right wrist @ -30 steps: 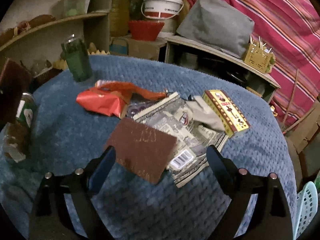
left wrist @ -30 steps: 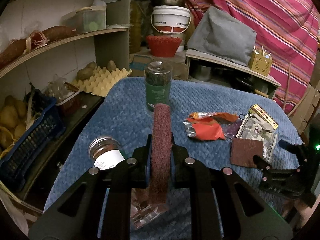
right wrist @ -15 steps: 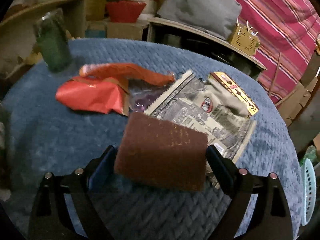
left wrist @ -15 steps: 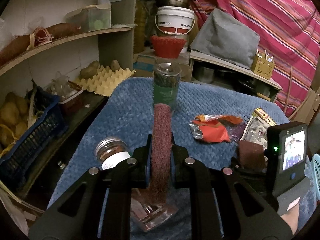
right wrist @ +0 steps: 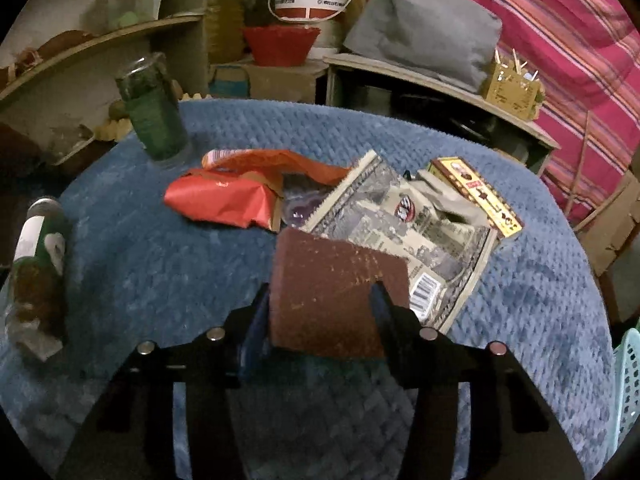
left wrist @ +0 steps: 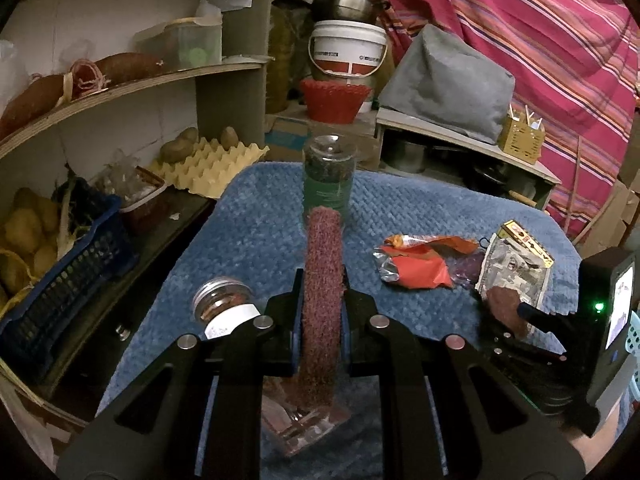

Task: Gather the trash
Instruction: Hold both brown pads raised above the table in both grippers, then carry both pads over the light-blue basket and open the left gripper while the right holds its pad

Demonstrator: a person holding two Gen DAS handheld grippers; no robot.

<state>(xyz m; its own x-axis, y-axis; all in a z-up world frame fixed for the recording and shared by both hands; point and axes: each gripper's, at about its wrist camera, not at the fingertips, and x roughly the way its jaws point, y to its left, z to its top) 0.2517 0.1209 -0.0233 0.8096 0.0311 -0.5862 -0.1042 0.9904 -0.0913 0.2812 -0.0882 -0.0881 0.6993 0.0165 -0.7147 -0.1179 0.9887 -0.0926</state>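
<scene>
Left tongs (left wrist: 322,300) clamp maroon pad (left wrist: 322,280) — right tongs (right wrist: 320,304) clamp brown pad (right wrist: 336,292).

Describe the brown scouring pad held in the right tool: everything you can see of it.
The brown scouring pad is a flat, rectangular sheet of coarse, fibrous abrasive material, reddish brown with pale specks and scuffs across its broad face. The right tool is shut on it, fingers pressing its two side edges near the lower half, so it sits face up and tilted slightly. Its far edge overlaps the view of the silver printed wrapper; whether they touch cannot be told. In the left wrist view it shows as a small dark brown patch.
</scene>
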